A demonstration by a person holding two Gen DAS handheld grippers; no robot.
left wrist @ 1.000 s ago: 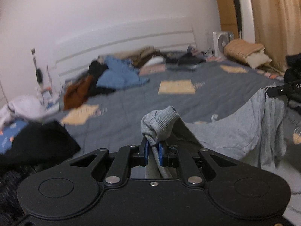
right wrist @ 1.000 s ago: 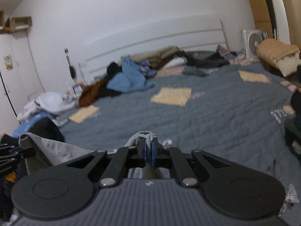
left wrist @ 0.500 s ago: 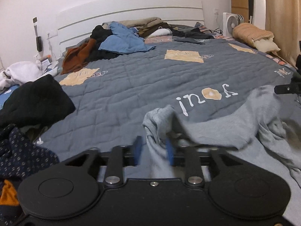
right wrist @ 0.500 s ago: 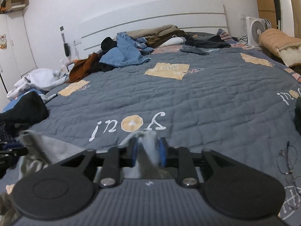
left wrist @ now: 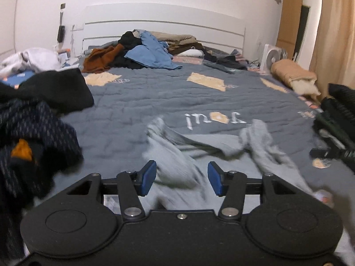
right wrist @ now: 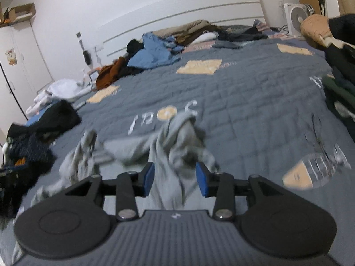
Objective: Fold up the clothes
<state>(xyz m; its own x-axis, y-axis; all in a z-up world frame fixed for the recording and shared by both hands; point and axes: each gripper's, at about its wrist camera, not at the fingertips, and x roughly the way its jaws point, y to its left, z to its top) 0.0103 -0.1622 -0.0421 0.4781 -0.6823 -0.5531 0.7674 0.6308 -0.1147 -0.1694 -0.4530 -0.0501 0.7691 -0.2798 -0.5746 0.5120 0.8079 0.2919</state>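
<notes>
From the left wrist view, the left gripper [left wrist: 181, 180] has its blue pads spread and still widening, the blurred grey garment [left wrist: 199, 153] lying loose between them without either pad pressing it, crumpled on the near part of the grey quilt [left wrist: 177, 97] just this side of the white lettering [left wrist: 213, 118] (a black garment [left wrist: 57, 88] and a dark patterned one [left wrist: 33, 137] are heaped at the left edge). From the right wrist view, the right gripper [right wrist: 174, 179] likewise stands parted with its jaws opening, a bunched fold of the same grey garment [right wrist: 175, 141] rising between the pads but not clamped, while a blue garment [right wrist: 153, 54] and a brown one [right wrist: 111, 73] lie far off near the white headboard [right wrist: 199, 8].
</notes>
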